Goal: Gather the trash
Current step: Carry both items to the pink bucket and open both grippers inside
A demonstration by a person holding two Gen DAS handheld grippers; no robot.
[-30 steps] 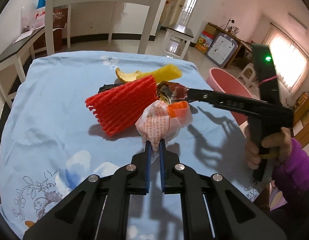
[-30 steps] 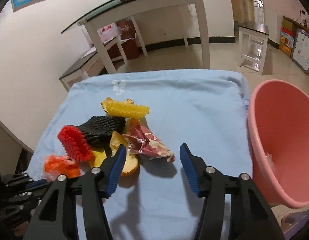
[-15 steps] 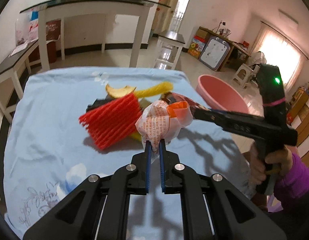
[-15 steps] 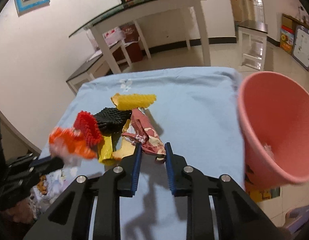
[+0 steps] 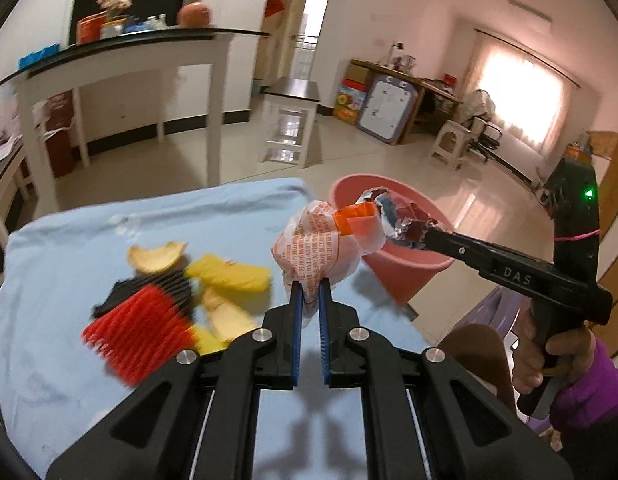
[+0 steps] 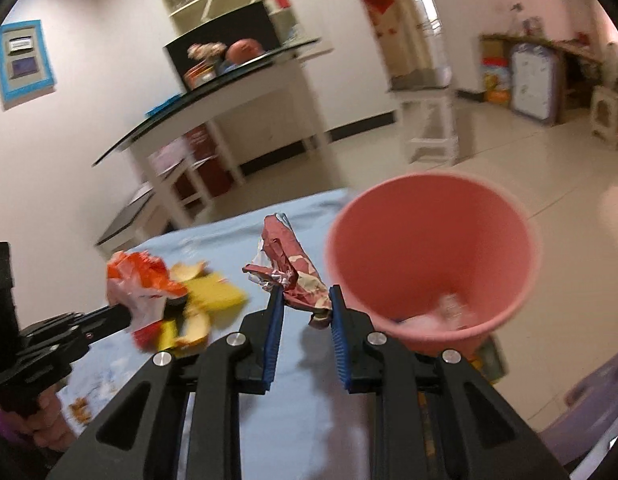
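My left gripper (image 5: 308,294) is shut on a crumpled white and orange plastic bag (image 5: 325,244), held up above the blue tablecloth (image 5: 69,360). My right gripper (image 6: 305,298) is shut on a crumpled red foil wrapper (image 6: 293,272), lifted beside the pink bucket (image 6: 433,248). In the left wrist view the same wrapper (image 5: 401,220) hangs at the right gripper's tip (image 5: 427,236) over the bucket's rim (image 5: 349,184). On the cloth lie a red foam net (image 5: 141,332), a black net (image 5: 157,286), a yellow net (image 5: 233,276) and fruit peel (image 5: 157,256).
The bucket stands off the table's right edge and holds some white scraps (image 6: 437,316). A person's hand and purple sleeve (image 5: 581,384) grip the right tool. A glass-topped white table (image 5: 121,52) and a small stool (image 5: 293,120) stand on the floor beyond.
The right gripper closed on the red wrapper and lifted it off the cloth toward the bucket. The left gripper rose and swung right with the bag; the nets and peel stayed behind.
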